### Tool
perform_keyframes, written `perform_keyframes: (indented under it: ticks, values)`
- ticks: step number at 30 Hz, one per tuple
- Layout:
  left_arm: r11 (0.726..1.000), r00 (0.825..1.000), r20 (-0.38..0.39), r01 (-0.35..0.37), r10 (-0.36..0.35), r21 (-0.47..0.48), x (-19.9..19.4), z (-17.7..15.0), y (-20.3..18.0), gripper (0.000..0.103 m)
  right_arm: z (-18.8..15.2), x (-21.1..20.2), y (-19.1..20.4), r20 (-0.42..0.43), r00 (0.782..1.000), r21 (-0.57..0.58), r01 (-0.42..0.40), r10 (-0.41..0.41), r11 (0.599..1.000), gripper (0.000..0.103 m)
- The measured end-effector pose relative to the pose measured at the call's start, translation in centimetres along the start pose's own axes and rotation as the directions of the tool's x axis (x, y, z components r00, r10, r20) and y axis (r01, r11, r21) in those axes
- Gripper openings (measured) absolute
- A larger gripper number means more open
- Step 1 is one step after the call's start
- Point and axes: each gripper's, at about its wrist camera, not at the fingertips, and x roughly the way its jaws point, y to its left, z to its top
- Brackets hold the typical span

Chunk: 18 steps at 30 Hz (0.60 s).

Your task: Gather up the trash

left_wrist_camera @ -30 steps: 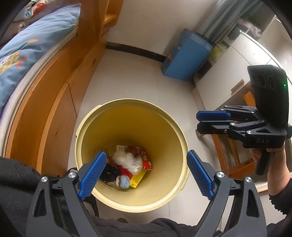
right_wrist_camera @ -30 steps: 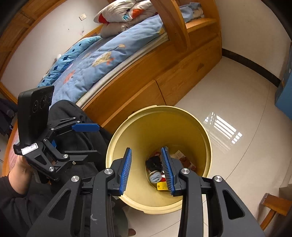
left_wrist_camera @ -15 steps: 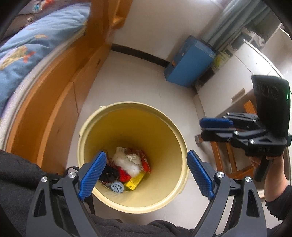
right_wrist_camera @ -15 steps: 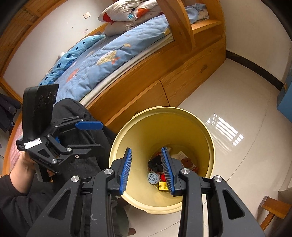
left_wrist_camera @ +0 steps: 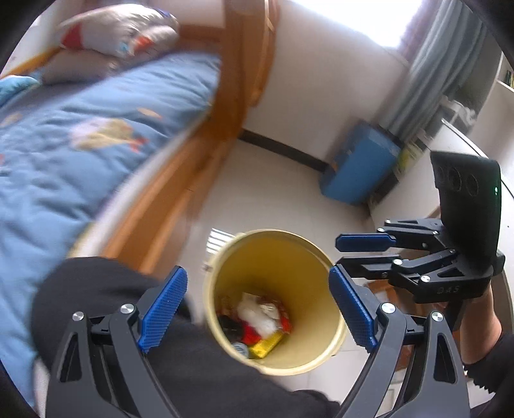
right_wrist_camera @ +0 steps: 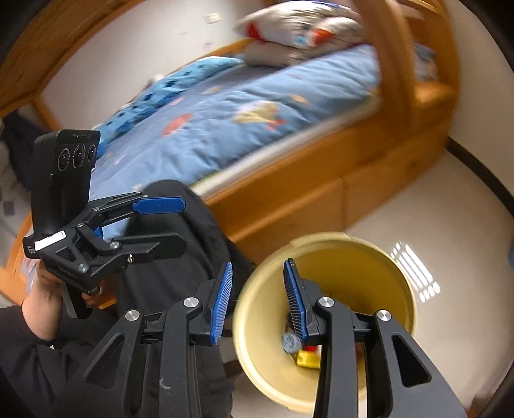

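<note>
A yellow bin [left_wrist_camera: 316, 257] stands on the floor by the bed; it also shows in the right wrist view [right_wrist_camera: 379, 257]. Trash lies at its bottom: white tissue [left_wrist_camera: 258, 316], red and yellow wrappers [left_wrist_camera: 266, 344], dark bits. My left gripper [left_wrist_camera: 257, 315] is wide open and empty, high above the bin; it also shows in the right wrist view [right_wrist_camera: 163, 223]. My right gripper [right_wrist_camera: 258, 300] is partly open and empty above the bin's left rim; in the left wrist view [left_wrist_camera: 356, 254] it hovers to the bin's right.
A wooden bed frame [right_wrist_camera: 321, 180] with blue bedding [left_wrist_camera: 80, 135] and a pillow [right_wrist_camera: 298, 29] runs along the left. A blue box [left_wrist_camera: 359, 167] stands by the far wall. The person's dark-clothed knee [left_wrist_camera: 106, 289] is beside the bin. A wooden chair [left_wrist_camera: 382, 289] is at right.
Both grippers have risen and tilted up, so the bin looks smaller and lower and the bed fills more of the views. Both stay empty; the trash has not moved.
</note>
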Motion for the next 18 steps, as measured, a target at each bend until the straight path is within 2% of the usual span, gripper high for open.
perform_keyframes:
  ticks: [3,7,12,18]
  values:
    - [0.997,0.997,0.040,-0.073,0.073,-0.020,-2.9,-0.4,1.7,0.089,2.2,1.8,3.1,-0.013,0.999,-0.093,-0.043,0.042,0.995,0.033]
    - [0.988,0.986,0.089,-0.132,0.139,-0.082,-6.8,-1.3,4.2,0.089,4.5,4.1,7.2,-0.038,0.995,-0.199,-0.095,0.089,0.975,0.033]
    - [0.960,0.964,0.129,-0.206,0.232,-0.188,-11.3,-3.7,7.7,0.089,6.7,6.4,11.7,-0.077,0.985,-0.305,-0.169,0.152,0.937,0.033]
    - [0.906,0.922,0.145,-0.306,0.359,-0.292,-16.1,-6.9,11.0,0.089,8.8,9.5,17.1,-0.134,0.963,-0.393,-0.269,0.235,0.879,0.033]
